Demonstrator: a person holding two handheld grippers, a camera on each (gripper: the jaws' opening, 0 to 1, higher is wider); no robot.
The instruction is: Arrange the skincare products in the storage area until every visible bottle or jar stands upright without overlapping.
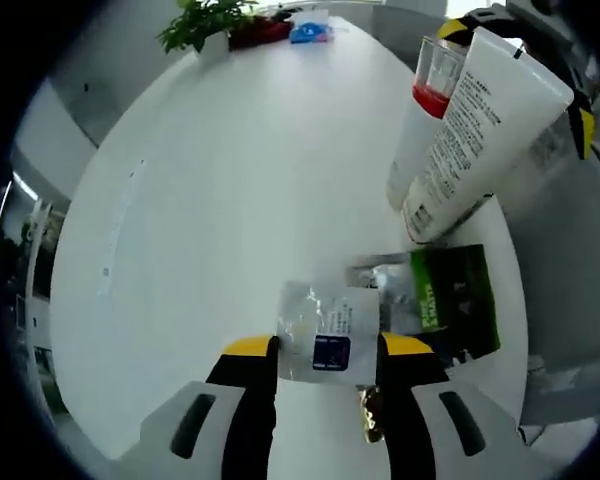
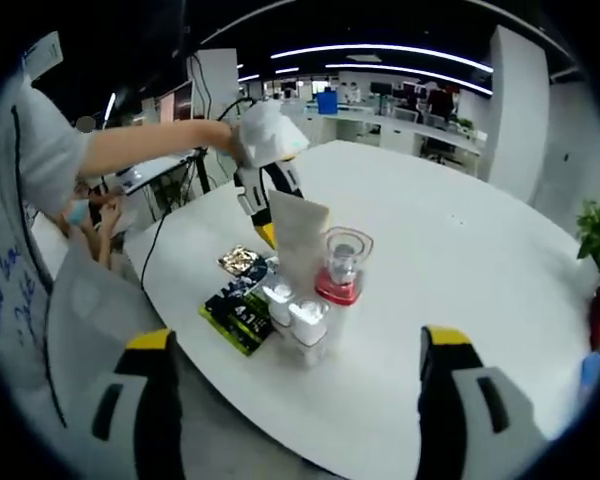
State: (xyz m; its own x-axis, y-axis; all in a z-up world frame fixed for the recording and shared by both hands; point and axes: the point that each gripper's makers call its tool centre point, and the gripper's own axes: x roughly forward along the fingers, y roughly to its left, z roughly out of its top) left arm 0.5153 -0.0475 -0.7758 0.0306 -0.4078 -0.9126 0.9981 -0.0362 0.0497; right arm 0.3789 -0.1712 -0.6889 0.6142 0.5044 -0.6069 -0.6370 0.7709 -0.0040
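My left gripper (image 1: 327,346) is shut on a white sachet (image 1: 325,335) with a blue label, held just above the white table (image 1: 230,180). From the right gripper view, the left gripper (image 2: 265,195) holds that sachet (image 2: 298,235) upright behind the products. A white tube (image 1: 480,130) and a clear bottle with a red band (image 1: 430,100) stand near the table edge. A green sachet (image 1: 450,295) and a small gold sachet (image 1: 370,410) lie flat. My right gripper (image 2: 298,340) is open, facing the tubes (image 2: 305,320) and the red-banded bottle (image 2: 340,265) with nothing between its jaws.
The products sit close to the table's rounded edge (image 2: 280,420). A potted plant (image 1: 205,22) and a blue item (image 1: 310,30) are at the far end. A person's arm (image 2: 150,145) reaches in over the table. Desks and chairs stand beyond it.
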